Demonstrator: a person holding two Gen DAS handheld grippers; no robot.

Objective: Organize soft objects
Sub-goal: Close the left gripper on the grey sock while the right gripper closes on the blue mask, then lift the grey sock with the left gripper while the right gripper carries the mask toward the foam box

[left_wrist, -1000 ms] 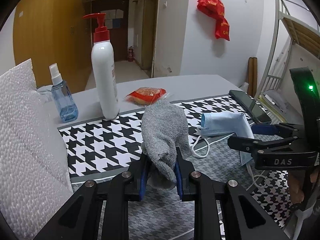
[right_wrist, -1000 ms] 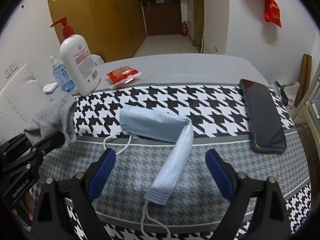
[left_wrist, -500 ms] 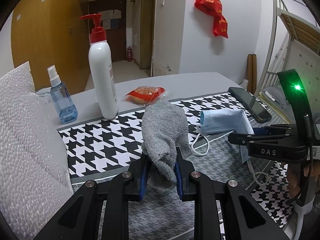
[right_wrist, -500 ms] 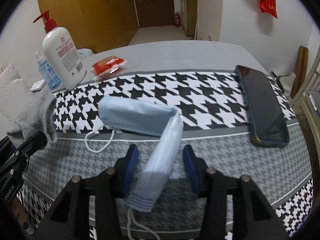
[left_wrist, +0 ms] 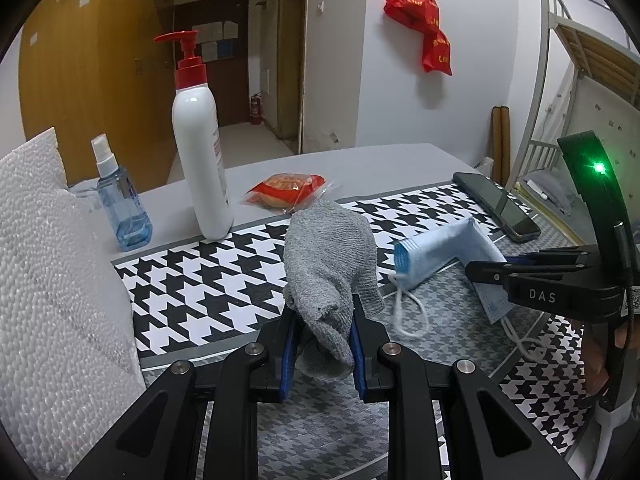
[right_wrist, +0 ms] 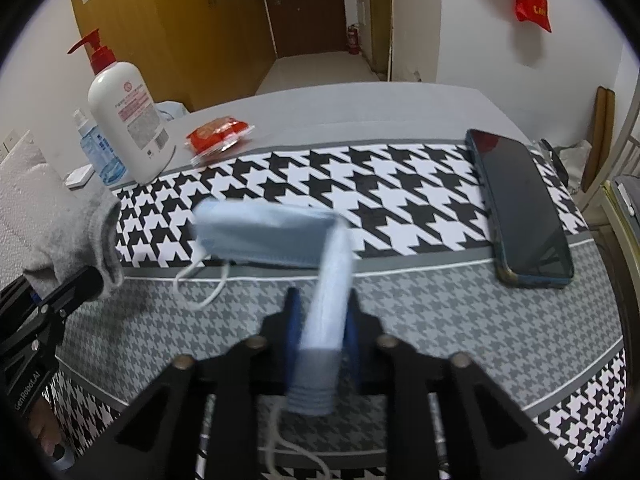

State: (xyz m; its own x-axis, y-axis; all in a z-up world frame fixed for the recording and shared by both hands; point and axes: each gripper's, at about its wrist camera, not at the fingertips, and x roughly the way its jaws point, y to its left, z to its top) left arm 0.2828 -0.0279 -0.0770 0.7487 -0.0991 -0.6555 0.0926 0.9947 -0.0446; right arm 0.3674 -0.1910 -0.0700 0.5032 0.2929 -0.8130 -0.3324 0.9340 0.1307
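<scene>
Left gripper (left_wrist: 322,354) pinching grey sock (left_wrist: 330,264), lifted over the table's near edge. Right gripper (right_wrist: 320,330) jaws just closing onto blue face mask (right_wrist: 272,236), far part resting mid-table on houndstooth cloth (right_wrist: 400,184). Both grabbed, neither placed yet.

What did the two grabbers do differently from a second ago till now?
The right gripper has just been closing its jaws, wide open a second ago, and now pinches the near strip of the blue face mask. The left gripper kept its grip on the grey sock. The phone, pump bottle and red snack packet stayed put.
</scene>
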